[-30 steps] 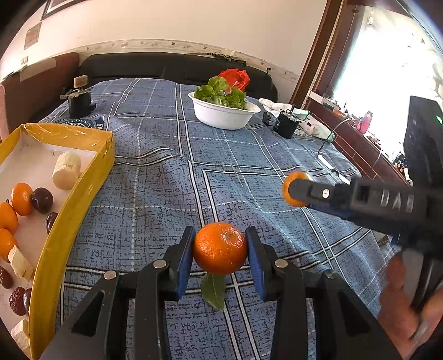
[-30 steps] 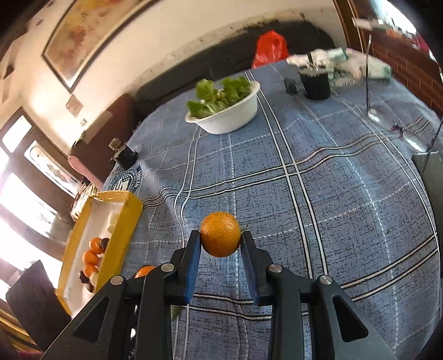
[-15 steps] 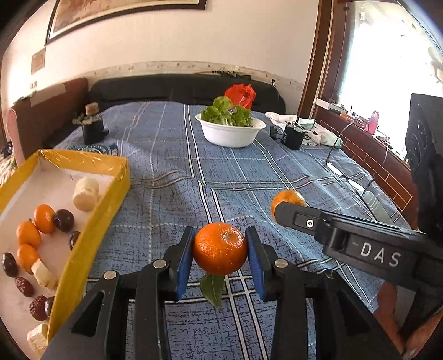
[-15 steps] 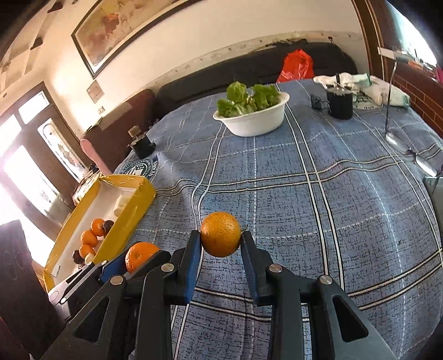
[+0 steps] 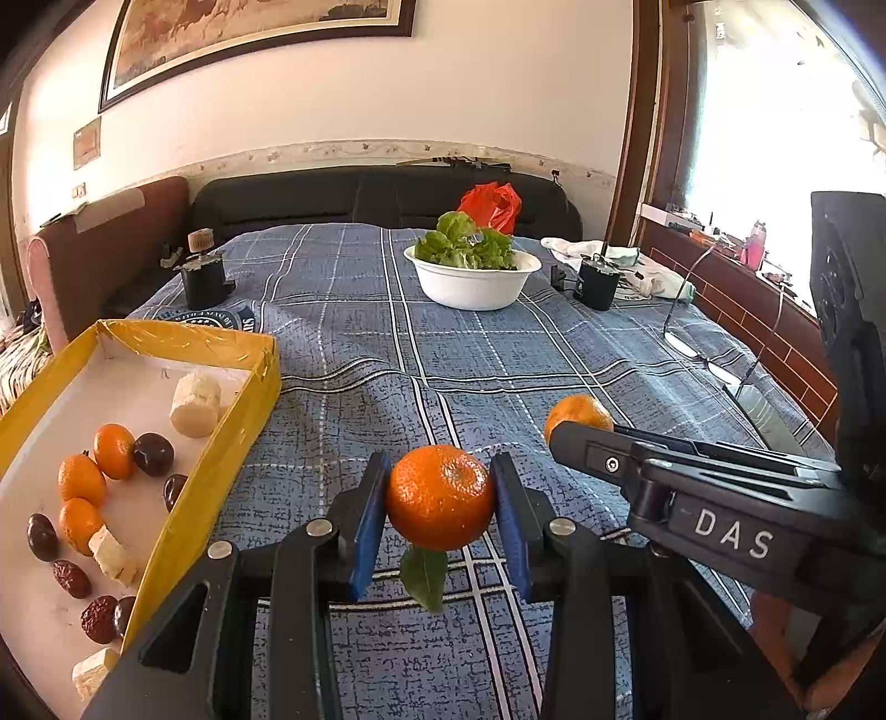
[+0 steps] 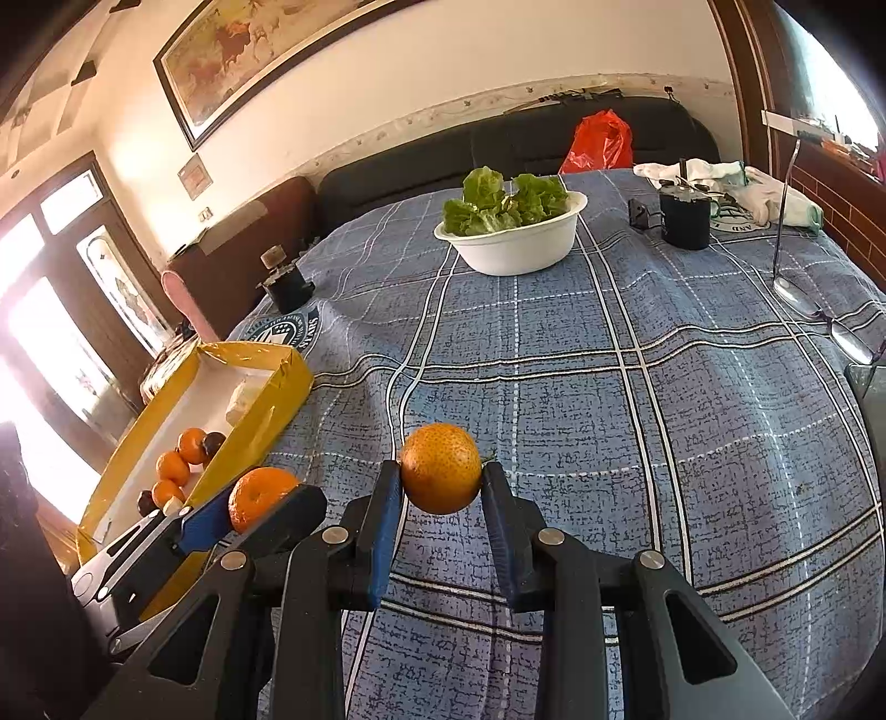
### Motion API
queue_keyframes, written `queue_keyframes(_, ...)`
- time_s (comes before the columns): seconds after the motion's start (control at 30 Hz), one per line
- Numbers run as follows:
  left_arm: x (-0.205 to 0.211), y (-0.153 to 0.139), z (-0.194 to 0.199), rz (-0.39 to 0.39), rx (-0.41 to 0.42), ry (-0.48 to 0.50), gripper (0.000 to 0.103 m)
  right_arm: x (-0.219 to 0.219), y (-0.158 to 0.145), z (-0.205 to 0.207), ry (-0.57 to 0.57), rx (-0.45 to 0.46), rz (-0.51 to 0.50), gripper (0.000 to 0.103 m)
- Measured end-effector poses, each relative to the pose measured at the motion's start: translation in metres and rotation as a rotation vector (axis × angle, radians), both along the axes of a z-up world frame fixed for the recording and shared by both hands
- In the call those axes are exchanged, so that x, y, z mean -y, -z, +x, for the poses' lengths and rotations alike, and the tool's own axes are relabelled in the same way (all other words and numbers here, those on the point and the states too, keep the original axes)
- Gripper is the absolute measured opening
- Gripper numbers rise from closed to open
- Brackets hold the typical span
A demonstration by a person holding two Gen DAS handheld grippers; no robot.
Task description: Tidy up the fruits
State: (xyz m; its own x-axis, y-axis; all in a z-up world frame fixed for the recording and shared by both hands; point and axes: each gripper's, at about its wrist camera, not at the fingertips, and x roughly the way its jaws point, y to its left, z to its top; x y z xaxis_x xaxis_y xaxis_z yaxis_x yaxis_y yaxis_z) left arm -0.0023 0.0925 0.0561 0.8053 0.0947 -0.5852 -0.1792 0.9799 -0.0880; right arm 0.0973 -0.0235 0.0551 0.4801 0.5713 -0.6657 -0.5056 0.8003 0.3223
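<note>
Blue plaid cloth with white and black lines [image 5: 343,343] covers the whole surface and wrinkles slightly near its middle. At the left edge sits a shallow yellow cardboard tray with a white floor [image 5: 243,421], holding small orange tangerines [image 5: 113,451], dark round plums [image 5: 153,454], wrinkled red dates [image 5: 72,579] and pale banana pieces [image 5: 195,397]. Further back stands a white round bowl heaped with green lettuce [image 5: 472,279], with a black cylindrical motor-like block [image 5: 202,279] to its left and another small black cylinder [image 5: 596,283] to its right beside a crumpled white cloth [image 5: 637,266]. A dark sofa back [image 5: 382,196] runs behind the surface with a red plastic bag [image 5: 493,205] resting on it. The cream wall above carries a framed painting [image 5: 260,39], and bright window light floods in at the right over a brick-red sill [image 5: 736,299]. The left gripper [image 5: 440,509] has its fingers clamped on a glossy orange tangerine with a green leaf hanging beneath [image 5: 440,495], held above the cloth just beside the tray. The right gripper [image 6: 441,484] likewise has its fingers closed tight on a duller speckled orange tangerine [image 6: 441,468], held over the cloth a little to the right of the other.
</note>
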Motion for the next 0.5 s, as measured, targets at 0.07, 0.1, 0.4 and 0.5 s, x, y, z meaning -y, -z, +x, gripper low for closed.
queue_keyframes(0.07, 0.0007, 0.0001, -0.0003, 0.006, 0.001, -0.001, 0.035, -0.0006, 0.0010, 0.0004, 0.001, -0.002, -0.001, 0.033)
queue_keyframes(0.1, 0.0009, 0.0003, -0.0002, 0.007, 0.000, -0.002, 0.035, -0.0004, 0.0010, 0.0006, 0.001, -0.002, -0.002, 0.033)
queue_keyframes(0.4, 0.0014, 0.0016, 0.0009, 0.016, -0.005, -0.009, 0.035, -0.0031, 0.0001, 0.0013, -0.006, 0.024, -0.019, 0.033)
queue_keyframes(0.5, 0.0013, 0.0025, 0.0019, 0.016, -0.010, -0.009, 0.035, -0.0029, 0.0014, 0.0029, -0.013, 0.020, -0.019, 0.033)
